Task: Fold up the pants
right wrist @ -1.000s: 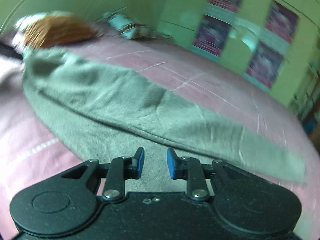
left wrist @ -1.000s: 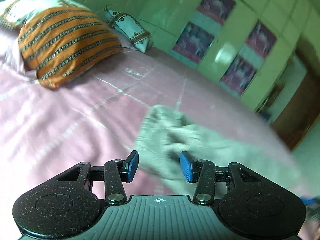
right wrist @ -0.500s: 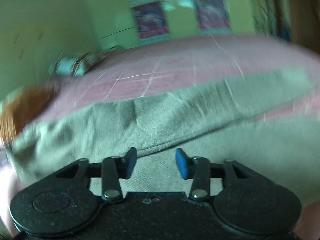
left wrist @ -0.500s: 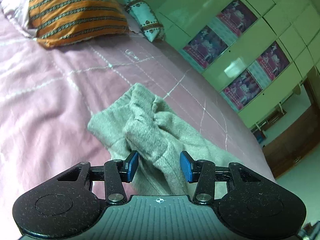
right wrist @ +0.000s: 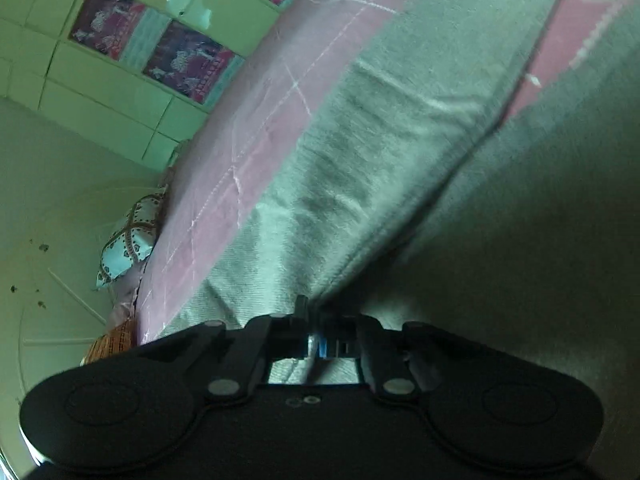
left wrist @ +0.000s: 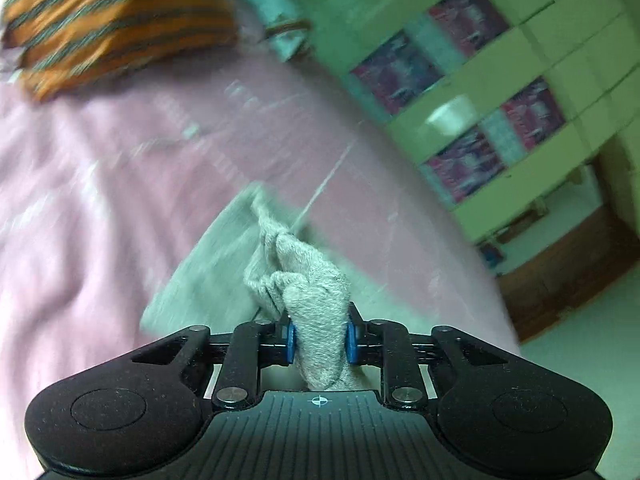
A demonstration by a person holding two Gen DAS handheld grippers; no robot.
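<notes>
The grey pants (left wrist: 304, 268) lie on a pink bedsheet (left wrist: 100, 184). In the left wrist view my left gripper (left wrist: 319, 338) is shut on a bunched fold of the pants, which rises between the blue pads. In the right wrist view my right gripper (right wrist: 318, 338) is shut on an edge of the pants (right wrist: 360, 168); the long grey legs stretch away up and to the right. That view is tilted hard to one side. The pants' far end is out of view.
An orange striped pillow (left wrist: 116, 20) and a small white patterned pillow (left wrist: 276, 20) lie at the head of the bed. A green cupboard wall with pictures (left wrist: 500, 80) runs along the bed's far side. Floor shows past the bed's right edge (left wrist: 580, 360).
Both grippers were open over the pants and have now shut on the cloth. The right view has rolled strongly sideways. The left view has shifted with motion blur.
</notes>
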